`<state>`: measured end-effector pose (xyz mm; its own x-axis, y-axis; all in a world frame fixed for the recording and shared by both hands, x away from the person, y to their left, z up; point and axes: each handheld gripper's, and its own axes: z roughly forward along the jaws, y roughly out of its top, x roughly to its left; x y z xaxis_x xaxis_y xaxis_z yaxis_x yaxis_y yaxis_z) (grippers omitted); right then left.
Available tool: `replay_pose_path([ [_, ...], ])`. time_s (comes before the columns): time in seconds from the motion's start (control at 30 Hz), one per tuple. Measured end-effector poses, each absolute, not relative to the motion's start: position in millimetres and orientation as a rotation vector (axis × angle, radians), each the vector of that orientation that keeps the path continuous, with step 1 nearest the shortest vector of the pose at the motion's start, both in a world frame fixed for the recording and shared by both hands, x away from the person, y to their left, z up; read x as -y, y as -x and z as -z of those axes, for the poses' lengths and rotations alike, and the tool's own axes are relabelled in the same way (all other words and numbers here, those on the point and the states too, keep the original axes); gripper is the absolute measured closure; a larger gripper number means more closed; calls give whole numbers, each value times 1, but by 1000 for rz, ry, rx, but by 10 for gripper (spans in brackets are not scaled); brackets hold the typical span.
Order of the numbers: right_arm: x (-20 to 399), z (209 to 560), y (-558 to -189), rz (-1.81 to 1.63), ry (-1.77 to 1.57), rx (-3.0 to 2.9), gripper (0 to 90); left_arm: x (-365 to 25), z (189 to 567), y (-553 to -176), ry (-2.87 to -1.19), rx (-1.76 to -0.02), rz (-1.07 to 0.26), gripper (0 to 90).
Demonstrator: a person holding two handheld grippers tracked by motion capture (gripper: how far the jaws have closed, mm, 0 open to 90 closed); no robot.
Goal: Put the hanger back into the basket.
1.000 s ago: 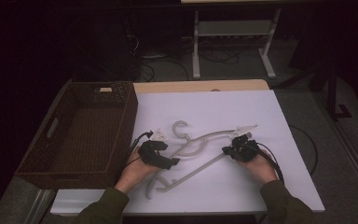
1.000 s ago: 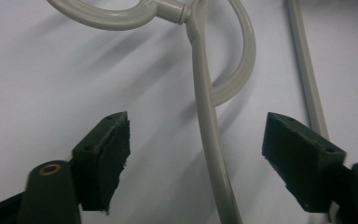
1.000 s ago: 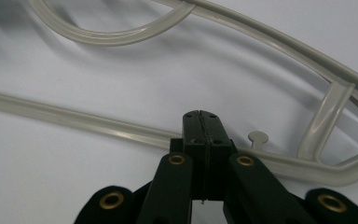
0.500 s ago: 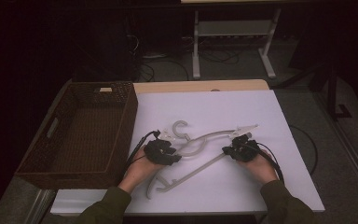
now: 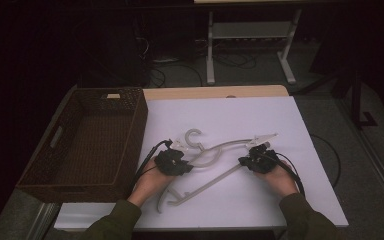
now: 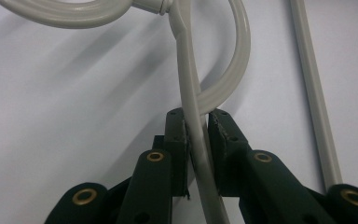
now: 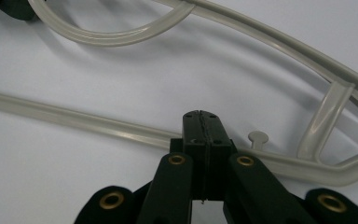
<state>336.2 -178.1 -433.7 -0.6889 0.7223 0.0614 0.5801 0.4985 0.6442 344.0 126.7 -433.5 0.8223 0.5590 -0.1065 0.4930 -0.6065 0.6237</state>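
left gripper: jaws pinching hanger | right gripper: jaws pressed together, over hanger bar

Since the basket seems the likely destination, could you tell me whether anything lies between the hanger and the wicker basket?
Nothing visible does. The hanger, clamped by the left gripper, lies on bare white table just beside the basket; only the basket's near wall must be cleared.

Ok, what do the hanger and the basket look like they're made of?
The hanger looks like moulded plastic: pale grey, smooth, with a soft sheen and rounded edges. The basket looks like woven wicker or rattan: dark brown, matte, with a fine weave texture on its walls, though it could be synthetic.
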Motion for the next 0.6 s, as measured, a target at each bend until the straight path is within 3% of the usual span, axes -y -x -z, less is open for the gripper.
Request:
replay_pose_path([
  [0.47,179,431,-335,-988,-1112,-2517,893,-126,428,-344,-2300,-862,-175,823],
  [0.6,182,428,-334,-1030,-1115,-2510,829,-128,428,-346,-2296,-874,-165,825],
])
